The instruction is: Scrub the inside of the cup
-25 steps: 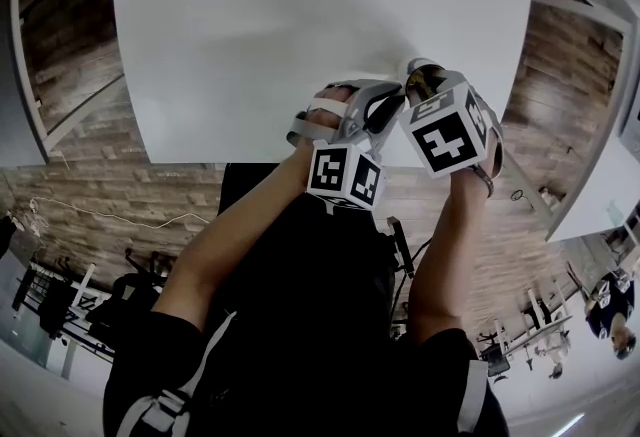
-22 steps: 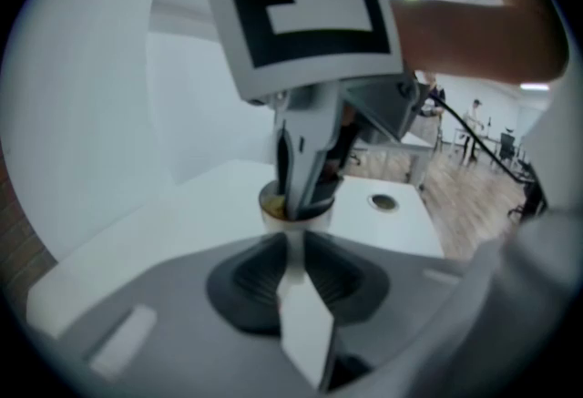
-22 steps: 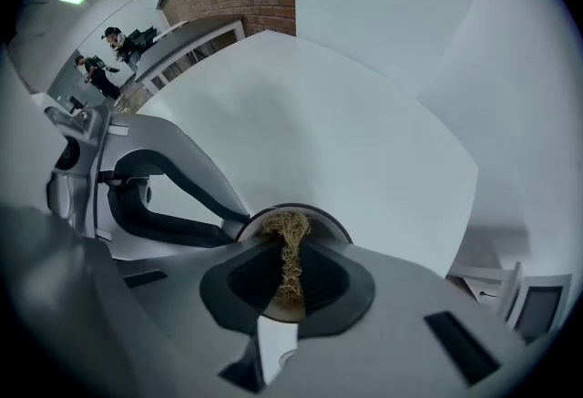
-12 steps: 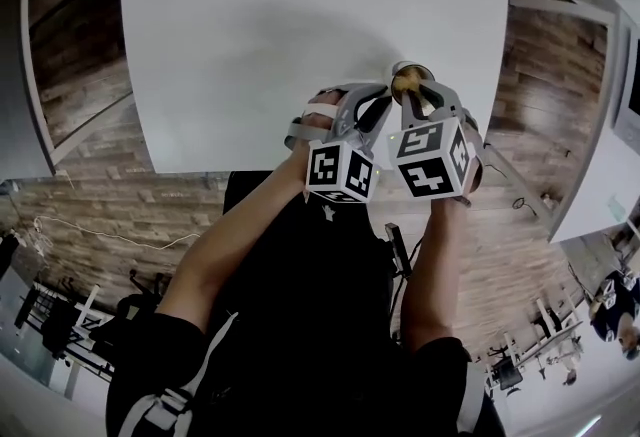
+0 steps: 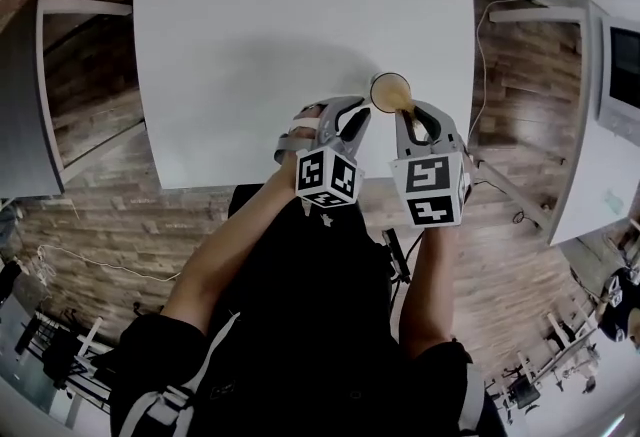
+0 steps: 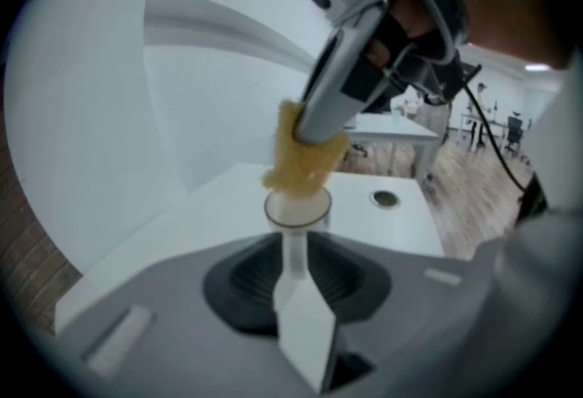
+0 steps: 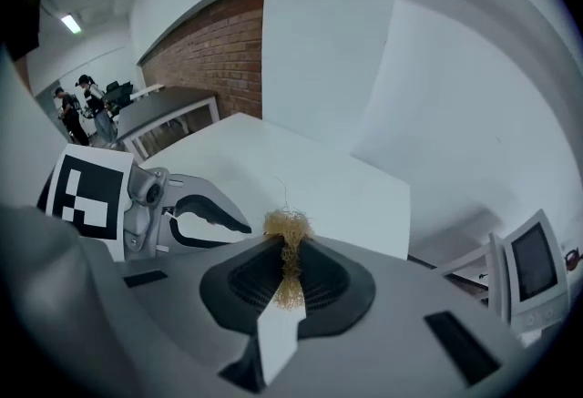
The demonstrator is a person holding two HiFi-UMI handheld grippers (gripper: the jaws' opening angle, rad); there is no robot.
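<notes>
A small clear cup (image 5: 389,90) is held above the white table (image 5: 250,55) near its front edge. My left gripper (image 5: 362,111) is shut on the cup's wall; in the left gripper view the cup (image 6: 297,209) stands upright between the jaws of the left gripper (image 6: 293,249). My right gripper (image 5: 403,112) is shut on a golden wire scrubber (image 7: 288,246). Seen from the left gripper, the scrubber (image 6: 301,159) hangs from the right gripper (image 6: 321,127) and rests in the cup's mouth. The cup's inside is mostly hidden by it.
The table's front edge (image 5: 240,180) lies just ahead of my hands, with wood floor below. A second white table with a monitor (image 5: 620,55) stands at the right. A round cable hole (image 6: 384,199) shows in the tabletop. People (image 7: 86,105) stand far off.
Both grippers and the cup have shifted left and further in over the table. The right gripper has turned so that its marker cube faces me squarely, and the scrubber now sits at the cup's mouth.
</notes>
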